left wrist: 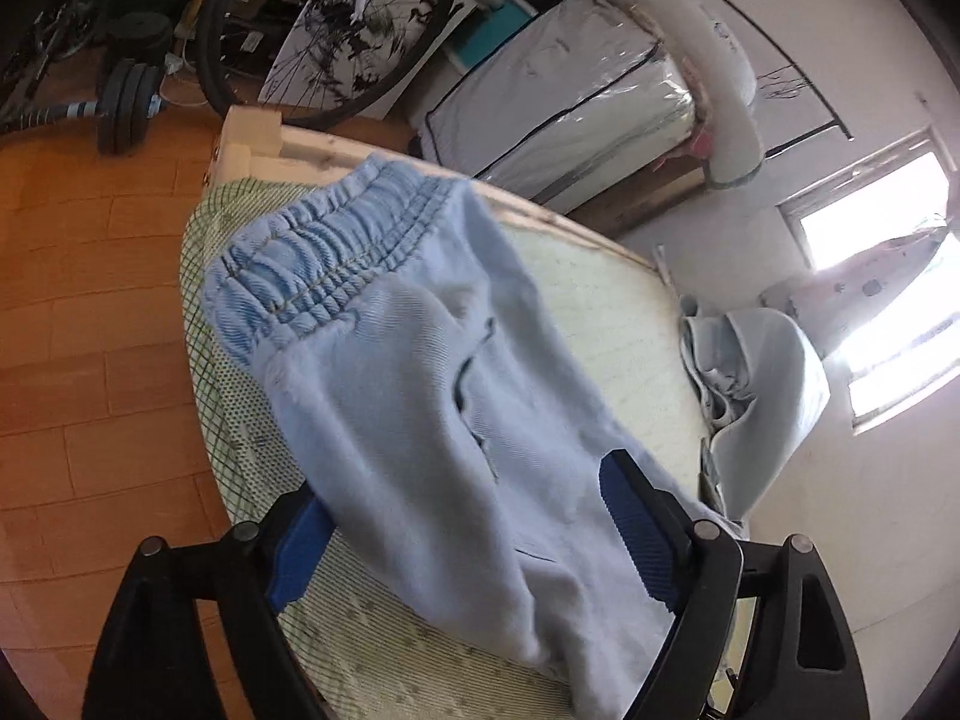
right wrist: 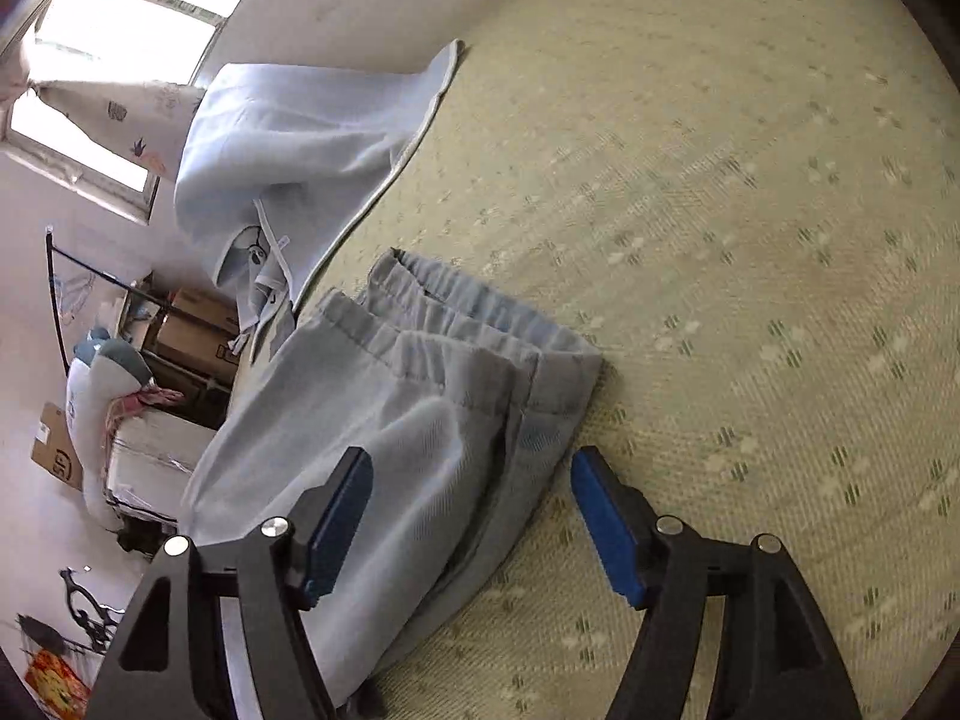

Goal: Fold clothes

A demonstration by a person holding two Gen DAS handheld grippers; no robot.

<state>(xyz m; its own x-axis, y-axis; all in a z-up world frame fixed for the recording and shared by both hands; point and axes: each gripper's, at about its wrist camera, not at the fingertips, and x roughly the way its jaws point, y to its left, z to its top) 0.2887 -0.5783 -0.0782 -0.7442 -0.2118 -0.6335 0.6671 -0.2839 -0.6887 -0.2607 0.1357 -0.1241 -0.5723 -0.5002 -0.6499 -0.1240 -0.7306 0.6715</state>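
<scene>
The light-blue trousers (right wrist: 384,420) lie on the bed (right wrist: 750,240), doubled over so the elastic waistband (right wrist: 456,324) shows in stacked layers at their far end. The right gripper (right wrist: 471,516) hovers over them with its jaws spread wide, one blue pad above the cloth and the other just past the trousers' edge over bare mattress, holding nothing. The left gripper (left wrist: 465,534) is also wide apart: cloth from the trousers (left wrist: 420,372) drapes between its pads, yet neither pad visibly pinches it, so it looks to carry no real grip. To do the fold well, I judge each gripper should close on all layers at once near the trousers' outer edge, lift only enough to clear the mattress, and lay the cloth so the waistband (left wrist: 318,252) edges line up; catching only the top layer would likely pull the stack askew. Beyond the trousers, toward the window (right wrist: 120,48), a pale blue hooded top (right wrist: 300,138) lies rumpled on the same bed, close enough that a wide sweep could drag its drawstrings. Off the bed past the waistband stand a bicycle wheel (left wrist: 324,30), dumbbell weights (left wrist: 126,108) and a plastic-wrapped mattress (left wrist: 558,96), all clear of the work.
</scene>
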